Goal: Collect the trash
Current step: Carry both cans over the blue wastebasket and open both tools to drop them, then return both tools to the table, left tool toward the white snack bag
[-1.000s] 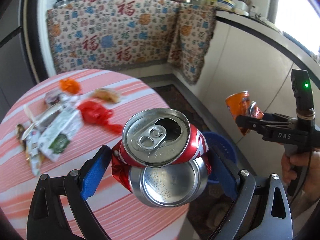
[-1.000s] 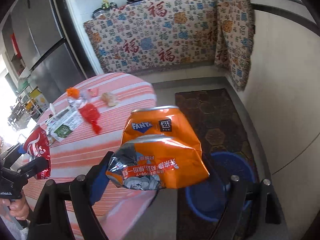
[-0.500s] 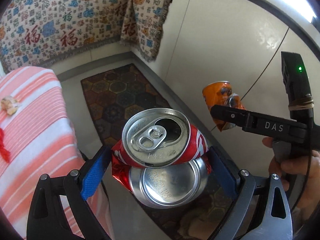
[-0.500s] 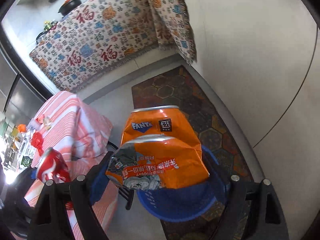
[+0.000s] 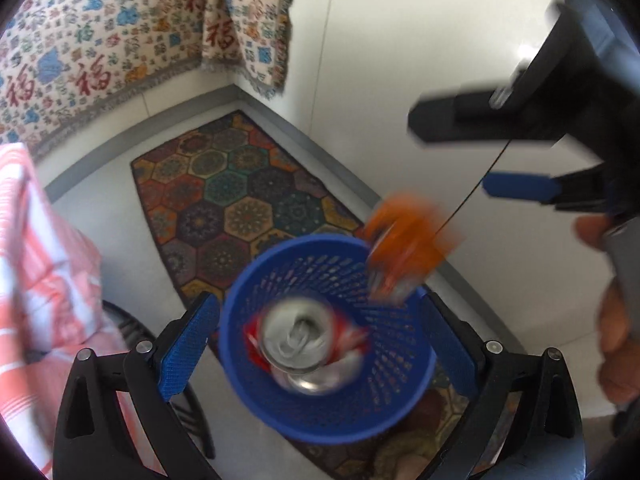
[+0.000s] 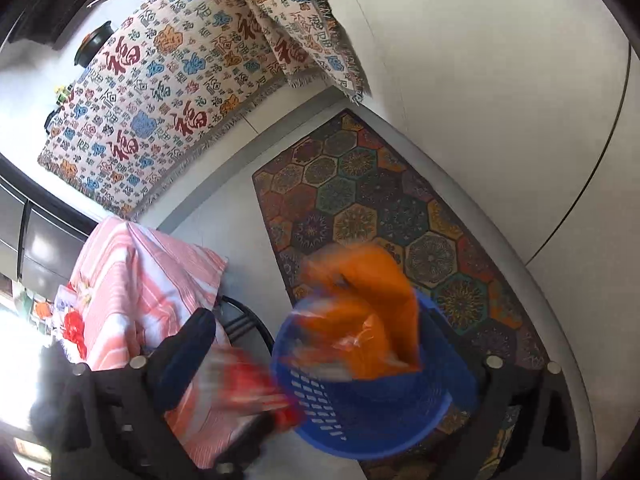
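Both cans were released since half second earlier. Left hand-held gripper (image 5: 320, 340) spread wide; red can (image 5: 306, 346) blurred inside blue basket (image 5: 400, 392), lower centre. Right hand-held gripper (image 6: 320, 356) parted; orange can (image 6: 372, 312) blurred at basket rim.

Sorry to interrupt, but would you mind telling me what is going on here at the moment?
A person with a handheld gripper in each hand is throwing away two crushed drink cans. Both the left gripper and the right gripper have their jaws spread open above the blue basket on the floor. The red can appears blurred over the basket's opening, and the orange can is blurred at its rim, so both seem to be dropping in.
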Available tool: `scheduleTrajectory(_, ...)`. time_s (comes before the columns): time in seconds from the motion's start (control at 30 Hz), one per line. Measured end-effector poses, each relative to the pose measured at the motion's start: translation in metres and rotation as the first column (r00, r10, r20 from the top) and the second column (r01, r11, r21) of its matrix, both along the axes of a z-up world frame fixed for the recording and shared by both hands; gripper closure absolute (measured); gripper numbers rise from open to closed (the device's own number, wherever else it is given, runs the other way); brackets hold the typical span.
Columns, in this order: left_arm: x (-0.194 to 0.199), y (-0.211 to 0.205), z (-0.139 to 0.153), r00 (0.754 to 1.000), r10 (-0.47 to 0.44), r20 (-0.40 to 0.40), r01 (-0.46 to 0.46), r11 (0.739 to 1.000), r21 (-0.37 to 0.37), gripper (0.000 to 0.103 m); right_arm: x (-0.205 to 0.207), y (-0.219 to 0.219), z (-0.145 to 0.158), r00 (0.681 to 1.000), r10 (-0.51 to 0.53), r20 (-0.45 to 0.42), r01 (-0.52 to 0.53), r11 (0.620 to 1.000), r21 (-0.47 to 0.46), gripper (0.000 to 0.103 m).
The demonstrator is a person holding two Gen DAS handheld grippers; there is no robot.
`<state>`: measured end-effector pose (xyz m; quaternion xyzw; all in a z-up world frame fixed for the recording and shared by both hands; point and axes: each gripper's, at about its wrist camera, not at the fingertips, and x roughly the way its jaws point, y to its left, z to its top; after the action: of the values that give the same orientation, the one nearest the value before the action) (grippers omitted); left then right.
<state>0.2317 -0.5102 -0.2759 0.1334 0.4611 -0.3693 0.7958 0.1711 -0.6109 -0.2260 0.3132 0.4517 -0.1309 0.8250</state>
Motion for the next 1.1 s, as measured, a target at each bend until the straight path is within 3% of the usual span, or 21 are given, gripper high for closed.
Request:
scheduleTrajectory(0.13, -0.006, 0.001, 0.007, 1.0, 0.017, -0.001, -0.017, 1.0, -0.017, 0.003, -0.003, -0.007, 0.009, 1.0, -0.012, 0.028, 0.013, 1.0, -0.006, 0.0)
scheduleTrajectory(0.3, -0.013, 0.028, 0.041, 0.997, 0.076, 0.021, -0.074, 0.994, -0.085, 0.003, -0.009, -0.006, 0.032, 0.997, -0.034, 0.075, 0.041, 0.994, -0.106, 0.0)
scheduleTrajectory(0.47, -0.035, 0.082, 0.089, 0.99, 0.139, 0.033, -0.133, 0.981, -0.141, 0.003, -0.011, 0.018, 0.073, 0.987, 0.003, 0.161, 0.042, 0.961, -0.273, 0.0)
scheduleTrajectory(0.63, -0.063, 0.161, 0.118, 0.971, 0.224, 0.088, -0.211, 0.968, -0.134, 0.002, -0.014, 0.058, 0.11, 0.963, 0.079, 0.257, 0.022, 0.929, -0.369, 0.0)
scheduleTrajectory(0.77, -0.075, 0.241, 0.108, 0.937, 0.341, 0.079, -0.335, 0.939, -0.074, 0.002, -0.009, 0.105, 0.126, 0.939, 0.166, 0.302, -0.043, 0.927, -0.373, 0.0)
scheduleTrajectory(0.87, -0.074, 0.302, 0.095, 0.895, 0.438, 0.081, -0.439, 0.899, -0.016, 0.002, 0.001, 0.153, 0.13, 0.914, 0.266, 0.306, -0.14, 0.915, -0.377, 0.0)
scheduleTrajectory(1.0, -0.066, 0.373, 0.08, 0.828, 0.553, 0.094, -0.558, 0.83, 0.028, 0.002, 0.014, 0.235, 0.12, 0.864, 0.43, 0.261, -0.307, 0.862, -0.404, 0.0)
scheduleTrajectory(1.1, -0.054, 0.411, 0.074, 0.786, 0.607, 0.115, -0.615, 0.787, 0.05, 0.002, 0.021, 0.299, 0.098, 0.809, 0.559, 0.183, -0.456, 0.792, -0.406, 0.0)
